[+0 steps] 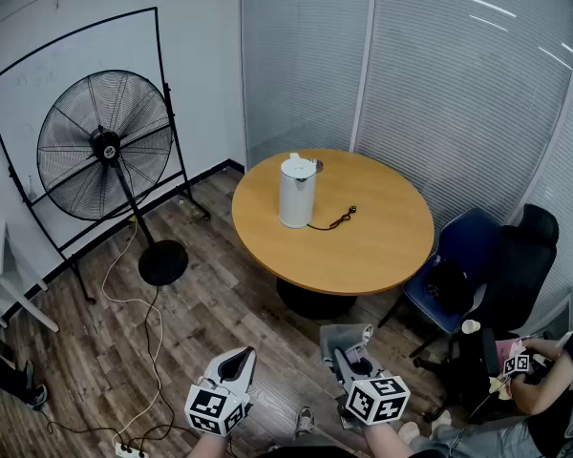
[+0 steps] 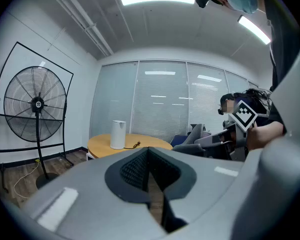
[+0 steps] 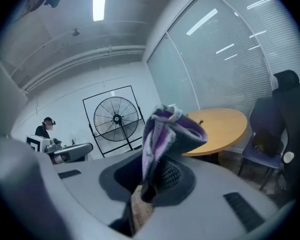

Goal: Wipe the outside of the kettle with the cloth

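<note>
A white kettle [image 1: 297, 191] stands upright on the round wooden table [image 1: 382, 246], far from both grippers, with a black cord [image 1: 336, 219] beside it. In the left gripper view the kettle [image 2: 118, 134] is small and distant. My left gripper [image 1: 237, 363] is low in the head view, over the floor, shut with nothing in it [image 2: 149, 160]. Right of it, my right gripper [image 1: 347, 353] is shut on a grey and purple cloth [image 3: 166, 133], which bunches up above the jaws. In the right gripper view the cloth hides the kettle.
A large standing fan [image 1: 105, 147] and a whiteboard frame stand left of the table. A blue chair [image 1: 456, 273] and a black chair [image 1: 521, 256] are at its right. A person [image 1: 554, 370] sits at the lower right. A cable and power strip [image 1: 126, 449] lie on the floor.
</note>
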A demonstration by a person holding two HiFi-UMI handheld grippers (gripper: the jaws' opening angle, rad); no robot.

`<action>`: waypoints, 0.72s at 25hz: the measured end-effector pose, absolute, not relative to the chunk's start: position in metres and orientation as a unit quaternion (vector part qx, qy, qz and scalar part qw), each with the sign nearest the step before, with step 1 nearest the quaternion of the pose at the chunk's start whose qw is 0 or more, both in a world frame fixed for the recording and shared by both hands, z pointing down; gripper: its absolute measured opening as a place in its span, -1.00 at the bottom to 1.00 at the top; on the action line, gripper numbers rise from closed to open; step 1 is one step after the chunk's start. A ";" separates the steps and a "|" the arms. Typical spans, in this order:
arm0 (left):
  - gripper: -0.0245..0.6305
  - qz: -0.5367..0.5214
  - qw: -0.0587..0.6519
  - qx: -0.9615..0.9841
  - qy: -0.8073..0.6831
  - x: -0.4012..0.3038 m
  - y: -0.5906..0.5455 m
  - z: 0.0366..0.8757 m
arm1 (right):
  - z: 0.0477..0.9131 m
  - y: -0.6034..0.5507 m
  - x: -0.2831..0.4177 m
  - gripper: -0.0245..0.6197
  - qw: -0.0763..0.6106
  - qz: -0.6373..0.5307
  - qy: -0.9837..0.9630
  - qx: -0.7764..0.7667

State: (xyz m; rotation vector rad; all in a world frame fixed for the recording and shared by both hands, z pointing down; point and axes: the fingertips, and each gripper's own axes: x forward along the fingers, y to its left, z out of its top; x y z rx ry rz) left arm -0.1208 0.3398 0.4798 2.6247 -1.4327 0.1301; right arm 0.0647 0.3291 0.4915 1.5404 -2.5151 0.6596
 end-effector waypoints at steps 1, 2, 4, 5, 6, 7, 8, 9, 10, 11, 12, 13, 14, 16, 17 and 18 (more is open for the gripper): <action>-0.89 0.044 0.074 0.875 -0.477 -0.120 0.336 0.480 | 0.492 0.326 0.066 -0.80 0.061 0.218 -0.831 0.508; -0.89 0.044 0.075 0.875 -0.476 -0.118 0.332 0.481 | 0.493 0.322 0.066 -0.80 0.062 0.219 -0.832 0.507; -0.89 0.045 0.075 0.875 -0.476 -0.116 0.322 0.482 | 0.494 0.314 0.067 -0.80 0.062 0.220 -0.833 0.504; -0.89 0.045 0.075 0.875 -0.476 -0.115 0.317 0.482 | 0.494 0.309 0.068 -0.80 0.061 0.221 -0.834 0.502; -0.89 0.045 0.075 0.875 -0.477 -0.113 0.311 0.483 | 0.494 0.303 0.068 -0.80 0.059 0.223 -0.835 0.499; -0.89 0.045 0.076 0.874 -0.477 -0.111 0.305 0.484 | 0.495 0.297 0.069 -0.80 0.056 0.226 -0.837 0.496; -0.89 0.045 0.077 0.874 -0.478 -0.108 0.299 0.486 | 0.496 0.291 0.070 -0.80 0.054 0.230 -0.838 0.492; -0.89 0.046 0.078 0.873 -0.479 -0.105 0.292 0.488 | 0.498 0.285 0.071 -0.80 0.054 0.232 -0.840 0.488; -0.89 0.046 0.079 0.872 -0.480 -0.102 0.286 0.489 | 0.499 0.279 0.073 -0.80 0.055 0.234 -0.841 0.484; -0.89 0.046 0.079 0.872 -0.481 -0.099 0.279 0.491 | 0.501 0.272 0.075 -0.80 0.056 0.235 -0.843 0.481; -0.89 0.045 0.080 0.871 -0.483 -0.096 0.271 0.492 | 0.502 0.265 0.077 -0.80 0.058 0.236 -0.844 0.479; -0.89 0.045 0.080 0.870 -0.484 -0.093 0.264 0.492 | 0.503 0.257 0.078 -0.80 0.059 0.236 -0.845 0.476; -0.89 0.043 0.080 0.869 -0.486 -0.091 0.258 0.492 | 0.504 0.250 0.080 -0.80 0.060 0.237 -0.846 0.473; -0.89 0.040 0.080 0.867 -0.491 -0.088 0.246 0.492 | 0.506 0.238 0.082 -0.80 0.063 0.238 -0.849 0.467; -0.89 0.039 0.080 0.865 -0.493 -0.088 0.242 0.493 | 0.507 0.232 0.084 -0.80 0.064 0.238 -0.850 0.465; -0.89 0.039 0.082 0.864 -0.496 -0.087 0.236 0.495 | 0.509 0.226 0.085 -0.79 0.065 0.238 -0.851 0.464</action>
